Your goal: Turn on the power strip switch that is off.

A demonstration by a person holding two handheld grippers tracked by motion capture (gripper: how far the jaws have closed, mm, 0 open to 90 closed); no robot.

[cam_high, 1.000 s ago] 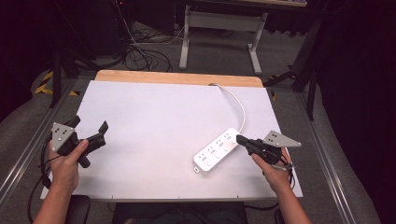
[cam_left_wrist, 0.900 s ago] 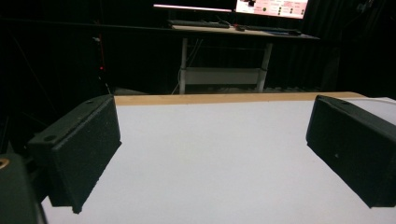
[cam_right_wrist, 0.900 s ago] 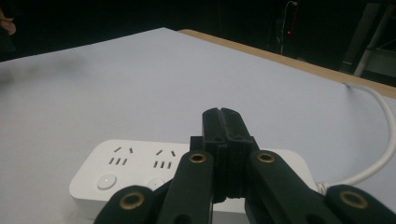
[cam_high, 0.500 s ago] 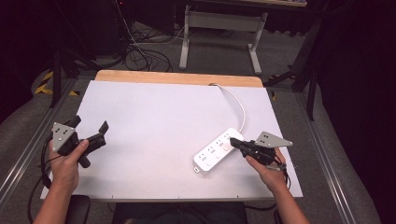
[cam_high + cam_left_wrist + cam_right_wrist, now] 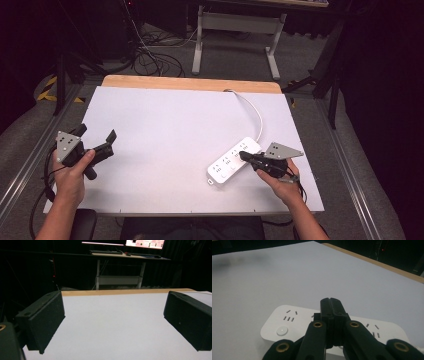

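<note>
A: Item one, the power strip (image 5: 234, 161). Where is it?

B: Flat on the white table (image 5: 165, 125), toward my right front corner, lying at a slant. Its white cord (image 5: 254, 111) curves off from its far end toward the wooden back edge (image 5: 190, 83) of the table. Sockets face up; a round button (image 5: 281, 330) sits at the end nearest me.

A: Item two, your right gripper?

B: My right gripper (image 5: 243, 156) is over the strip's far half, jaws pressed together with nothing between them. In the right gripper view the closed tips (image 5: 330, 305) point down at the middle sockets. I judge I hold it closed so it works as one blunt tip for pressing or nudging the strip, not for picking it up. Whether the tips touch the strip, I cannot tell.

A: Item three, the left gripper?

B: My left gripper (image 5: 95, 145) is well apart from the strip, at the left edge of the table, jaws spread wide and empty. The left gripper view has bare table between the two pads (image 5: 43, 320). Parked there, I judge, to stay clear while the right one works.

A: Anything else near the strip?

B: Nothing.
</note>
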